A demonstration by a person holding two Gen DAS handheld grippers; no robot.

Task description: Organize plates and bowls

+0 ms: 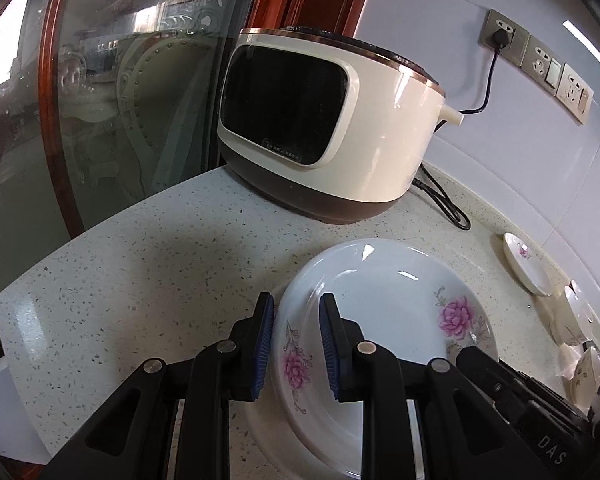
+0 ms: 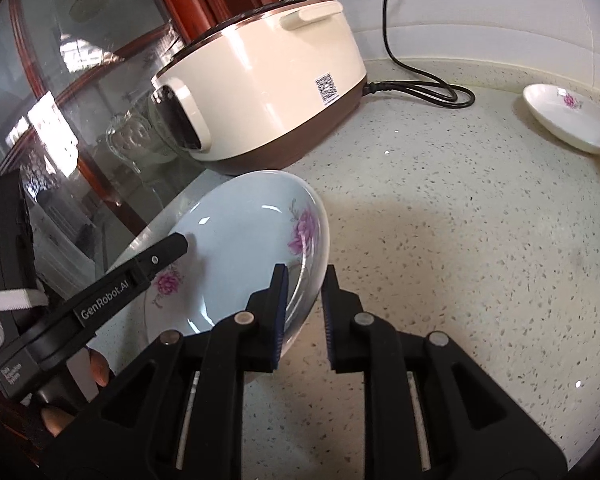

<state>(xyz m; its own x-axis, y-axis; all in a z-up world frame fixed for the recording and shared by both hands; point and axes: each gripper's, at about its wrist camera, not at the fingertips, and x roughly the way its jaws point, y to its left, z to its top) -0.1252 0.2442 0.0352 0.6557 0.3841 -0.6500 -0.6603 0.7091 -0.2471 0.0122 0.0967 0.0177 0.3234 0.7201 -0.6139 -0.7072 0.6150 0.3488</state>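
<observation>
A white plate with pink flowers (image 1: 384, 304) lies on the speckled counter (image 1: 140, 280); it also shows in the right wrist view (image 2: 236, 240). It seems to sit on another plate (image 1: 272, 432). My left gripper (image 1: 296, 344) is open, its fingers astride the plate's left rim. My right gripper (image 2: 304, 312) is open, its fingers astride the plate's right rim; its finger shows in the left wrist view (image 1: 484, 364). The left gripper's finger (image 2: 168, 250) reaches over the plate in the right wrist view.
A cream rice cooker (image 1: 324, 128) stands at the back by the glass door, its cord (image 1: 444, 200) trailing on the counter. A small flowered dish (image 1: 526, 264) lies at the right (image 2: 568, 120). More small dishes (image 1: 576, 320) stand at the far right edge.
</observation>
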